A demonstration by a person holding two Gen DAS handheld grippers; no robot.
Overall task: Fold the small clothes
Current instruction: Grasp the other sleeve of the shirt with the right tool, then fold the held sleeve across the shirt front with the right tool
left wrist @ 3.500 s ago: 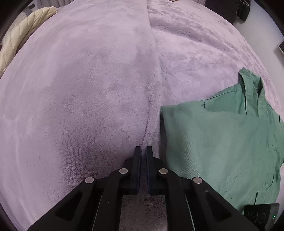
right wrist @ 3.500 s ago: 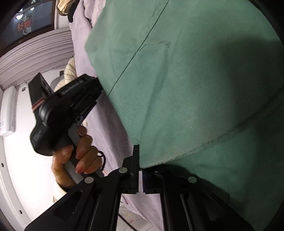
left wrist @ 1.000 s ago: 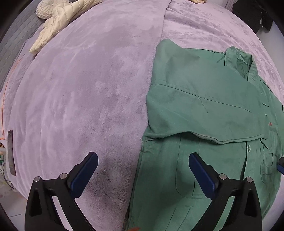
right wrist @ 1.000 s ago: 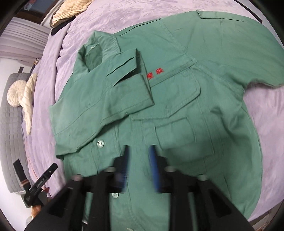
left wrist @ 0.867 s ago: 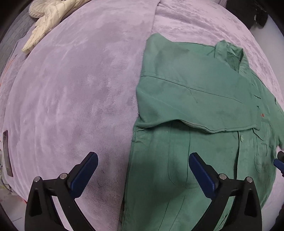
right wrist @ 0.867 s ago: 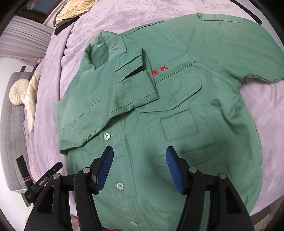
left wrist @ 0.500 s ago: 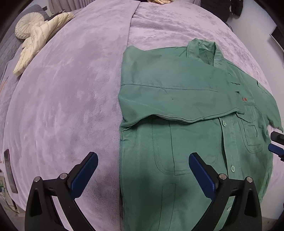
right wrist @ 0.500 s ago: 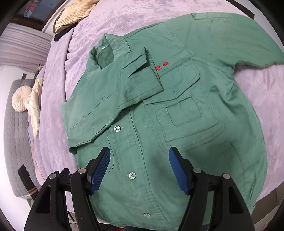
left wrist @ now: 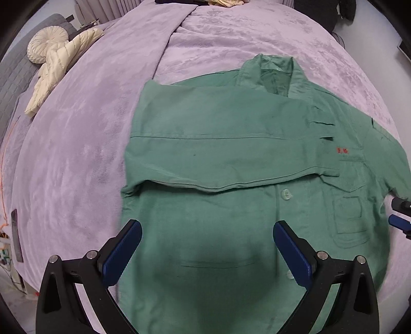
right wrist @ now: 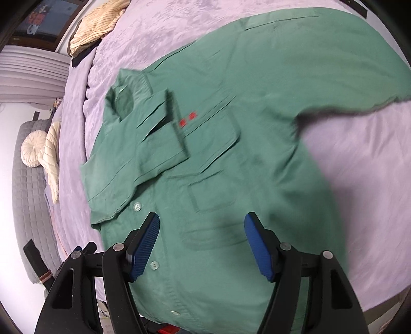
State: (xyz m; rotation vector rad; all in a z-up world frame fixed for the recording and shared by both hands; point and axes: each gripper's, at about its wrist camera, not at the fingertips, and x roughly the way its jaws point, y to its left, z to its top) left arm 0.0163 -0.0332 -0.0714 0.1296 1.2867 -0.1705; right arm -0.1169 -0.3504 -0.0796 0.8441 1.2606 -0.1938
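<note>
— Green cotton: item one?
— One shirt [left wrist: 218, 159], green, buttoned front up, lying flat on the lilac plush blanket [left wrist: 77, 144] that covers the bed. Collar [left wrist: 272, 69] at the far end. One sleeve [left wrist: 231, 161] folded across the chest, its cuff ending just beside the small red lettering [left wrist: 343, 150]. The other sleeve [right wrist: 321, 59] still spread out to the side on the blanket.
— Fittings on the shirt?
— Pale buttons [right wrist: 137, 206] down the placket; a flapped chest pocket [right wrist: 213, 151] below the lettering, a second patch pocket beneath that.
— Tongs, left?
— Left gripper [left wrist: 206, 249]: blue pads spread wide, nothing between them, hanging above the lower half of the shirt, pointing steeply down.
— Tongs, right?
— Right gripper [right wrist: 201, 241]: jaws apart, empty, above the shirt near the button line and the lower pocket. That view is somewhat blurred. Its blue tips also show at the right edge of the left camera's view.
— Other items on the bed?
— One cream quilted jacket [left wrist: 59, 64] with a round cream cushion [left wrist: 47, 45] at the far left, well apart from the shirt; a striped cream garment [right wrist: 97, 23] at the far end of the blanket.
</note>
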